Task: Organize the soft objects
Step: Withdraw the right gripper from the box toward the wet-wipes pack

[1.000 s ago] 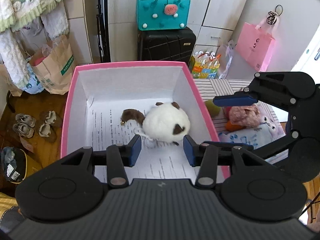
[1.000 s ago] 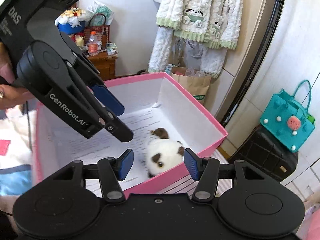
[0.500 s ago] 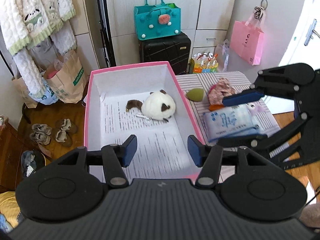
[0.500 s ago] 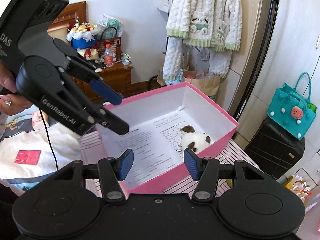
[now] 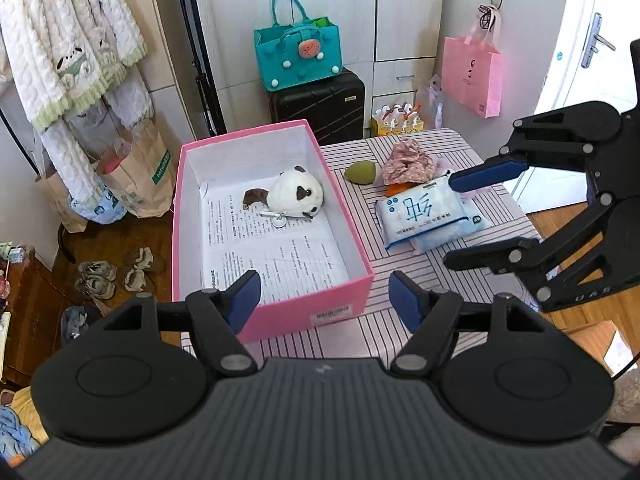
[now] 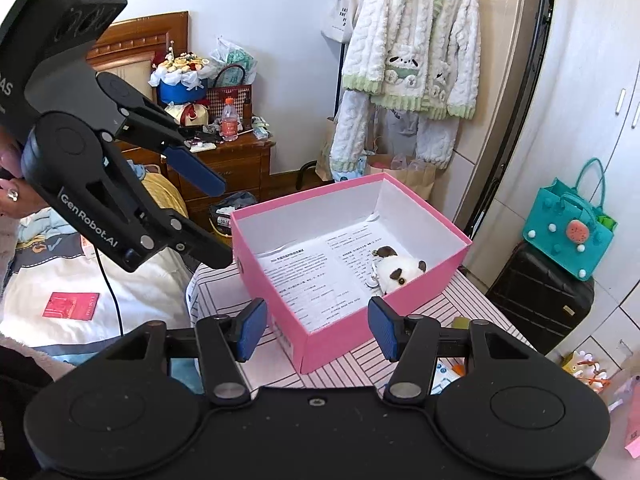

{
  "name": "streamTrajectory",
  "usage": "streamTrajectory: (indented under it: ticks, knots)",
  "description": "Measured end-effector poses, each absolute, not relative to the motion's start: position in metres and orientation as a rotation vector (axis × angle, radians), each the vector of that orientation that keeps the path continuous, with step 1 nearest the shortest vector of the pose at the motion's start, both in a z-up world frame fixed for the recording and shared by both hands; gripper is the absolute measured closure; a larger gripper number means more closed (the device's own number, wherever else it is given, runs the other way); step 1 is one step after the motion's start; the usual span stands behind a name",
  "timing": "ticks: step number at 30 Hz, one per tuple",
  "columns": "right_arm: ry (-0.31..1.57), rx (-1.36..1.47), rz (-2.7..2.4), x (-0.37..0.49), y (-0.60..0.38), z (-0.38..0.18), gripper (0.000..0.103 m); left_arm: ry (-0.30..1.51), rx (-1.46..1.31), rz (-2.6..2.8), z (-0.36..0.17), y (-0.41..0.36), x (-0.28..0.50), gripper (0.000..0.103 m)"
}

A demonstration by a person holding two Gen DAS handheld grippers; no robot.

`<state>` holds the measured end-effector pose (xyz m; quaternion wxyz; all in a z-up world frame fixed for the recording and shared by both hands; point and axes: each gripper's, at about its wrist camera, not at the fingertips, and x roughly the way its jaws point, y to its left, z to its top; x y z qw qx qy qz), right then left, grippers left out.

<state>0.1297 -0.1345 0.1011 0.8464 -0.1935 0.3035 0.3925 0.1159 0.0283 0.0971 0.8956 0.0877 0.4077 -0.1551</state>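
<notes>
Inside pink box (image 5: 352, 280): one plush toy (image 5: 294, 194).

A striped table (image 5: 404, 324) carries a pink box (image 5: 304, 308), tissue packs (image 5: 424, 216), a green sponge (image 5: 360, 171) and floral cloth (image 5: 408, 162).

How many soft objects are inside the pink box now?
1: a white and brown plush toy lies at the far end of the pink box, on the printed paper. Nothing seems hidden.

Left gripper (image 5: 325, 296): pulled back from the plush toy (image 5: 295, 194), jaws opening, empty.
Right gripper (image 6: 316, 330): drawn back from the box (image 5: 276, 312).
</notes>
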Motion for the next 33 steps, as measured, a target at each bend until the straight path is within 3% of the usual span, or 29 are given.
streamTrajectory:
  ticks: [17, 33]
  knots:
    - [0.735, -0.26, 0.724, 0.086, -0.207, 0.046, 0.037, 0.688, 0.374, -0.325, 0.061, -0.01, 0.055, 0.029]
    - [0.678, -0.218, 0.571, 0.096, -0.256, 0.002, 0.035, 0.665, 0.259, -0.437, 0.018, -0.055, 0.067, 0.024]
